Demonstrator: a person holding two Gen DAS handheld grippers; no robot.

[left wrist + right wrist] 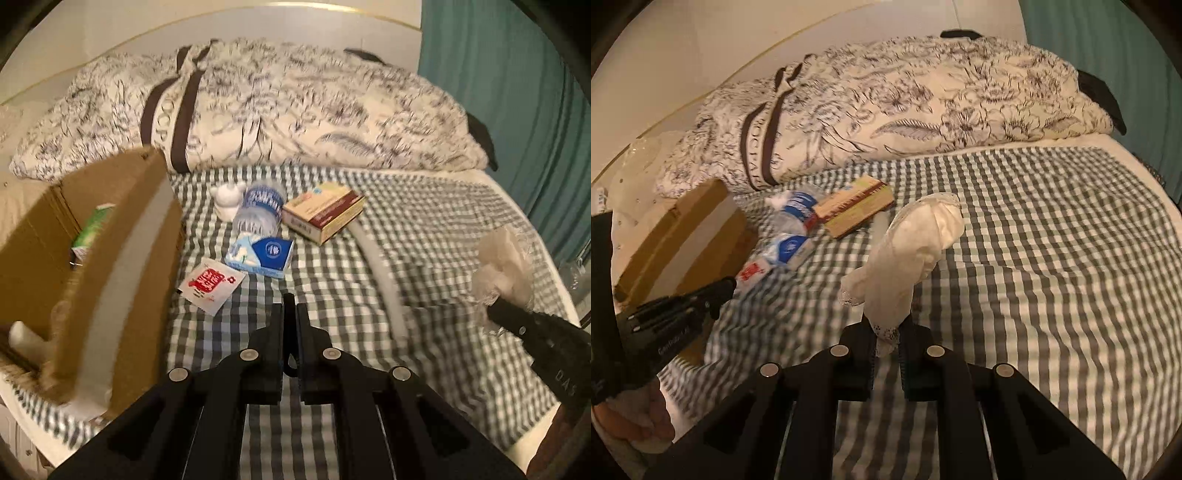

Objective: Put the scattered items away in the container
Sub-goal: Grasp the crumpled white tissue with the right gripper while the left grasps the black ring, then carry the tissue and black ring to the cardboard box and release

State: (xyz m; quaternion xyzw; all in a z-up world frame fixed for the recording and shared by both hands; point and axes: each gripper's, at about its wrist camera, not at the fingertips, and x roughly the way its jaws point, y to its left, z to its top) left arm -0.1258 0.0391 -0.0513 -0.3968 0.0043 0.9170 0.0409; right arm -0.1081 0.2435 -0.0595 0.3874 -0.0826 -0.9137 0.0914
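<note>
**Right gripper holds cloth above bed; left gripper closed, empty**

Right gripper (886, 332): jaws clamped on the lacy end of a white cloth (912, 251), which sticks up off the gingham sheet (1052, 258). In the left wrist view the same cloth (504, 266) sits at far right, well apart from the other items.

Left gripper (295, 306): jaws together, nothing between them, above the sheet just beside the cardboard box (122, 266). Box is at left, open, with a green carton (92, 230) inside; other contents too blurred to tell. Its near wall stands between the left gripper and the box interior.

Scattered pile on the sheet right of the box, items touching or just beside each other: red-and-white sachet (211, 286), blue-and-white tissue pack (260, 253), crushed water bottle (260, 208) with blue label, small white bottle (227, 203), tan-and-maroon box (323, 212). Print on all of them is unreadable.

Behind: floral duvet (295, 110) with a brown band, letters partly legible, "OCP" visible. Teal curtain (517, 110) at right. Gripper body lettering reads "DAS" in the left wrist view.
</note>
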